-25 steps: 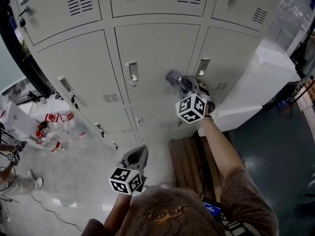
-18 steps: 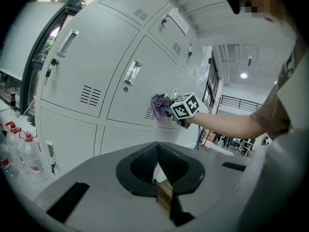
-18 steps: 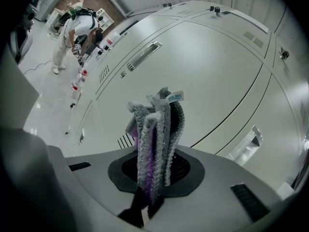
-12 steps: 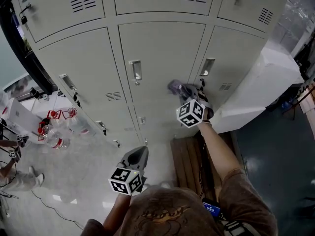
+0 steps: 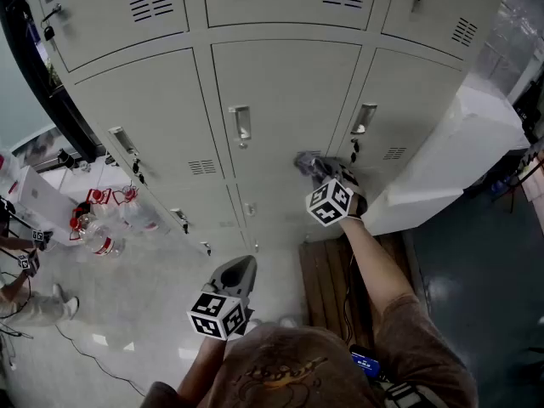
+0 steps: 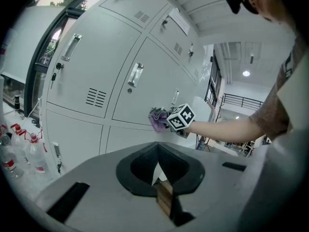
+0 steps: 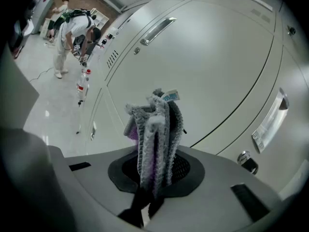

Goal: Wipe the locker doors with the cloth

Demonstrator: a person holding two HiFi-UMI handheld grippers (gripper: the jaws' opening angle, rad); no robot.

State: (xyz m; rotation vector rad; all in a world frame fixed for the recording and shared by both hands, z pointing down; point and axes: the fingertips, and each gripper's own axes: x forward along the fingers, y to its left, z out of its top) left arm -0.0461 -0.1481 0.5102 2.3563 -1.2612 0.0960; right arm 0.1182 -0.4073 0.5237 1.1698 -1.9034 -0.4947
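At door (image 5: 280, 92), 4 o'clock of handle (image 5: 240, 123): right gripper (image 5: 318, 170) clamped on cloth (image 5: 303, 161). Cloth looks soft, light, floppy; grip bunched middle. Left gripper (image 5: 237, 271) jaws together, empty.

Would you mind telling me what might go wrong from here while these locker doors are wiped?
The cloth stands bunched upright in the right gripper, so it may wipe only a narrow strip or work loose under pressure. The key hanging under the neighbouring door's handle is close by, and the cloth's loops could snag on it.
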